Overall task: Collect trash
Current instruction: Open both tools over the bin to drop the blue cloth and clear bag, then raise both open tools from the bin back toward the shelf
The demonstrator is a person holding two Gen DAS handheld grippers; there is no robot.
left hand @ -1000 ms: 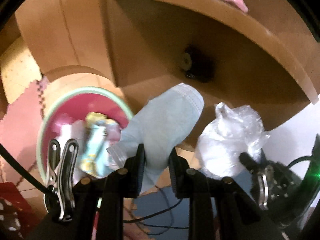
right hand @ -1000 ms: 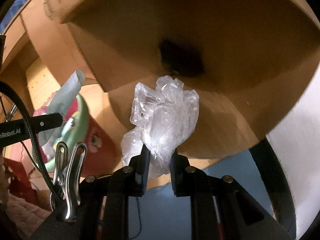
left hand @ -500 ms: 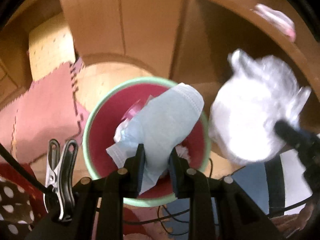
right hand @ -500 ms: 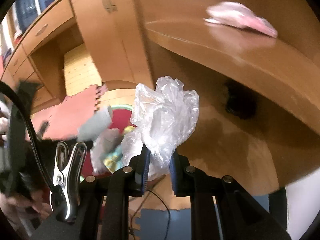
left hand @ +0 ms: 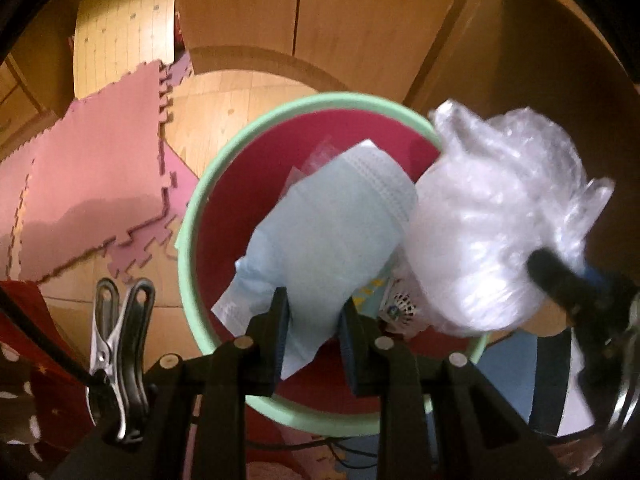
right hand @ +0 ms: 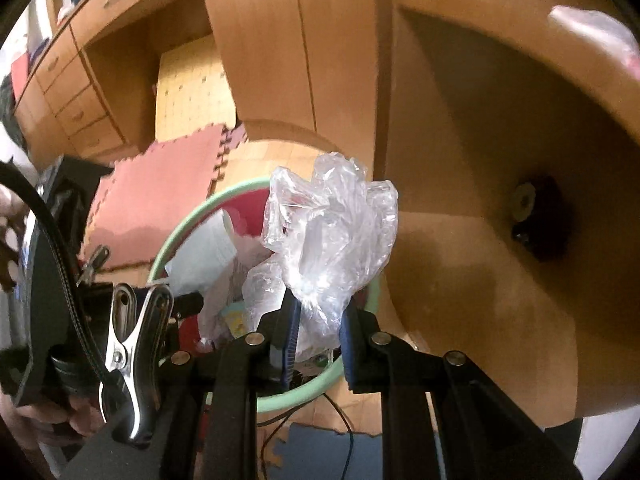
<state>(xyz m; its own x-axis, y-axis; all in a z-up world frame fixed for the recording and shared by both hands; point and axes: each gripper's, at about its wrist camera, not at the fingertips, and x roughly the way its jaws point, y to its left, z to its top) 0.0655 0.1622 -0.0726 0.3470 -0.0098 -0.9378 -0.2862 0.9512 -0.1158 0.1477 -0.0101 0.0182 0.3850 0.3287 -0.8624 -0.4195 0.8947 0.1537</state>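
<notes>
Two pieces of trash, each pinched in its own gripper, both over the mouth of a round bin point(left hand: 188, 216) with a pale green rim and deep pink inside, standing on a wooden floor point(left hand: 224, 104). Left gripper point(left hand: 314, 326) clenched on a light blue face mask point(left hand: 336, 224), pleated edge pointing up and away, body of the mask hanging above the bin's middle. Right gripper point(right hand: 318, 326) clenched on a crumpled clear plastic bag point(right hand: 332, 236), bunched above the fingertips and held over the bin's right-hand rim. Seen from the left wrist, plastic bag point(left hand: 496, 216) just beside the mask, touching or nearly so, blurred, with a dark finger point(left hand: 560, 280) of the right gripper showing under it. Already lying inside the bin: a heap of wrappers point(right hand: 224, 312), white, yellow and pale blue, too jumbled to tell apart. Beside the bin's left rim, pink foam mats point(left hand: 92, 184) with jigsaw edges spread on the floor; behind it, a wooden cabinet point(left hand: 296, 8) with closed doors. To the right, a wooden desk point(right hand: 500, 128) with a dark recess underneath and a pink item point(right hand: 596, 36) blurred on its top edge. Near the bin's near rim, a blue mat point(right hand: 332, 452) crossed by thin dark cables point(right hand: 280, 424).
</notes>
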